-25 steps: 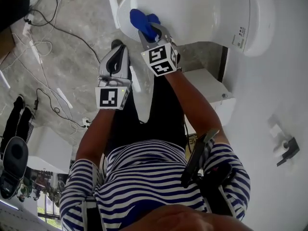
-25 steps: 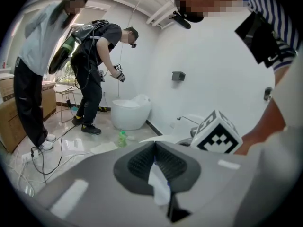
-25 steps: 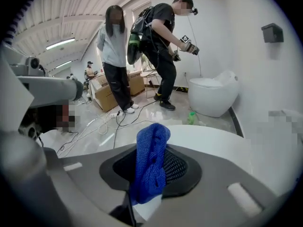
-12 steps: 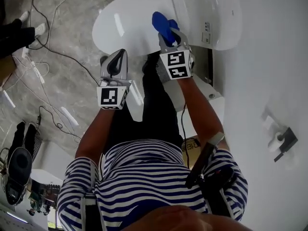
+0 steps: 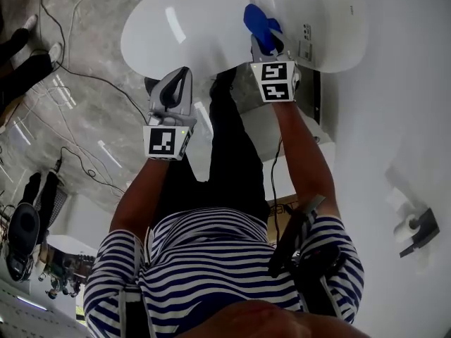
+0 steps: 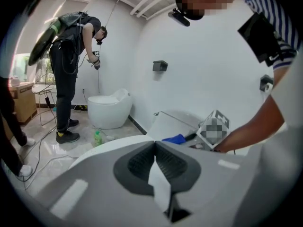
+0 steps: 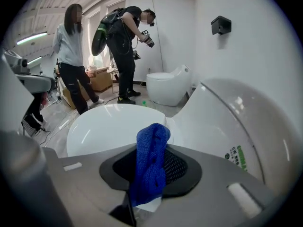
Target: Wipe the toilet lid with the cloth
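Observation:
The white toilet lid (image 5: 183, 30) fills the top of the head view. My right gripper (image 5: 268, 46) is shut on a blue cloth (image 5: 258, 21), which rests against the rear right part of the lid, close to the raised white back section (image 5: 331, 20). In the right gripper view the blue cloth (image 7: 151, 162) hangs pinched between the jaws of the right gripper (image 7: 152, 151), above the lid (image 7: 106, 126). My left gripper (image 5: 180, 74) is shut and holds nothing, and it hovers off the lid's near edge. From the left gripper (image 6: 155, 145) view, the cloth (image 6: 174, 138) shows ahead.
Cables (image 5: 67, 83) run over the marble floor at the left. A wall fitting (image 5: 420, 232) sticks out at the right. A second toilet (image 7: 165, 86) stands farther back, with two people (image 7: 125, 46) near it and a green bottle (image 6: 97, 137) on the floor.
My right gripper has carried the cloth across the lid toward its rear right, near the back section. The left gripper has stayed at the lid's near edge.

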Motion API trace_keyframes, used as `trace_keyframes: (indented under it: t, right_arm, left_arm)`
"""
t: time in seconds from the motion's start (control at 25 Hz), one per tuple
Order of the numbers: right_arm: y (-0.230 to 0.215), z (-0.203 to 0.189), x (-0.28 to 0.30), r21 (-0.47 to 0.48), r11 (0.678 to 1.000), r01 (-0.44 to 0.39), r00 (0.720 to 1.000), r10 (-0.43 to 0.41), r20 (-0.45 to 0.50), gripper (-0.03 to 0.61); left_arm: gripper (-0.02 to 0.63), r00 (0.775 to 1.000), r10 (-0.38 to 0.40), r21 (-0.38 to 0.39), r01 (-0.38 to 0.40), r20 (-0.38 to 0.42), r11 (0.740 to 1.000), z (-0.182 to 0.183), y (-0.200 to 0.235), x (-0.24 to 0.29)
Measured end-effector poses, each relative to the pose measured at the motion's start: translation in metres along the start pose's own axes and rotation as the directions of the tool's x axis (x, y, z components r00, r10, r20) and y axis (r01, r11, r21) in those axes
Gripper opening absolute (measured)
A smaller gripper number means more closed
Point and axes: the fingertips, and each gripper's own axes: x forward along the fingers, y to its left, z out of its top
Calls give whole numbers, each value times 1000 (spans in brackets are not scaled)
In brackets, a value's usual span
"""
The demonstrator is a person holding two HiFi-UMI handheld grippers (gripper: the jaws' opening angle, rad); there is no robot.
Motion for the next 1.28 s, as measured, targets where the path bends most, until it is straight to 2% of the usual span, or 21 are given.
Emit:
trace_keyframes:
  t: [0.28,0.68,1.12,1.28]
  right_arm:
    - [6,-48,35,2,999,-38,999,38,-39,118]
    - [30,-52,42,14,1000,-28,998,29,-54,118]
    - [109,-48,43,-3,996,-85,995,85,-61,118]
    - [147,-43,47,-15,993,-116,992,115,-61,118]
  left_arm:
    - [3,1000,20,-3,-20,-21,1000,-25,-5,9]
    - [3,998,23,-18,-24,-51,1000,-34,16,-9]
    - [3,999,38,-22,-39,-6,999,-38,46,-43]
    - [3,997,66,-27,-67,-27,997,-45,67,-61]
